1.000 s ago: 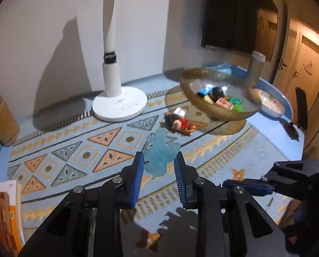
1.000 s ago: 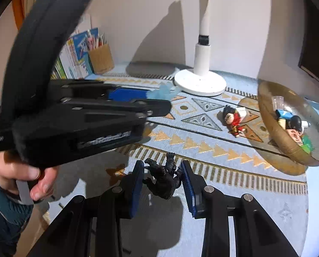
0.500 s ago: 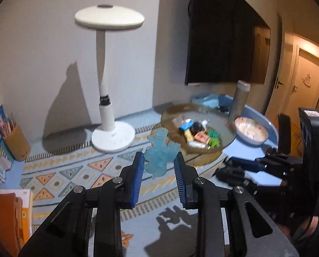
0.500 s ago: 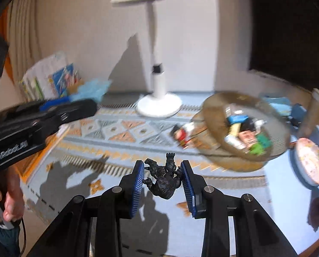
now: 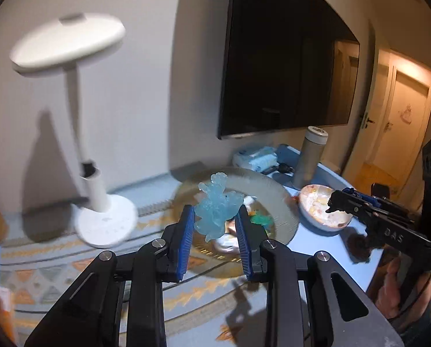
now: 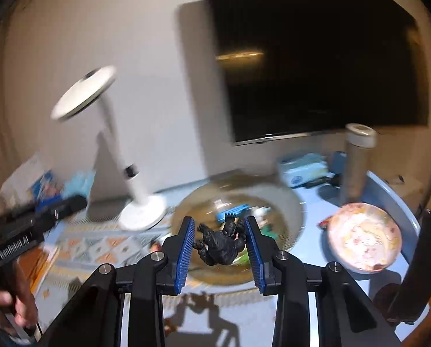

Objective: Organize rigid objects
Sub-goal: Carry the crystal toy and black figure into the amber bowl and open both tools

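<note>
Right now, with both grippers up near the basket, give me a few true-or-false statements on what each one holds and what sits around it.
1. The left gripper is clamped on a translucent blue figure. True.
2. The right gripper is empty. False: it is shut on a black monster figure.
3. The woven basket already has toys inside. True.
4. The white lamp stands right of the basket. False: it stands to its left.
5. A pink patterned bowl sits on the table to the basket's right. True.
</note>
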Demonstrator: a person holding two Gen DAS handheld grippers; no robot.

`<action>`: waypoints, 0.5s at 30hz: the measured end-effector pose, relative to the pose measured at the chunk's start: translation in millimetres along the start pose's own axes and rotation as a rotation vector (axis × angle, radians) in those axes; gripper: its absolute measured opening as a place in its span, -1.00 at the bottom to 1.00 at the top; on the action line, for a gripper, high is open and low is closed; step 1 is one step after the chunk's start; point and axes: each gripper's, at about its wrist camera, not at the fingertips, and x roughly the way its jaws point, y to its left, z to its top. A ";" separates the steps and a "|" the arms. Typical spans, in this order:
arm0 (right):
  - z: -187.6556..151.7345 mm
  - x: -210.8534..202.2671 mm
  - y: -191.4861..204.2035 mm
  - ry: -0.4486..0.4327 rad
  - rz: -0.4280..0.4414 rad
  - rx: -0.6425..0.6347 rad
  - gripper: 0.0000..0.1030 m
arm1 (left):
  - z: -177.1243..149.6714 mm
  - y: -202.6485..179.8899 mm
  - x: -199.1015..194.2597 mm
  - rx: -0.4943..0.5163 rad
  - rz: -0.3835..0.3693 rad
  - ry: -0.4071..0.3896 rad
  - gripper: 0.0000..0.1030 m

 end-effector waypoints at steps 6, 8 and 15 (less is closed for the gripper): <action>7.1 69.5 -26.3 0.145 -0.049 0.042 -0.33 | -11.4 -4.0 77.1 -0.056 -0.036 0.094 -0.51; 4.1 87.5 -21.8 0.169 -0.080 0.010 -0.33 | -18.8 -4.6 99.7 -0.070 -0.039 0.132 -0.51; -7.7 113.7 6.2 0.129 -0.317 -0.195 0.40 | -25.8 -1.8 114.2 -0.090 0.007 0.108 0.57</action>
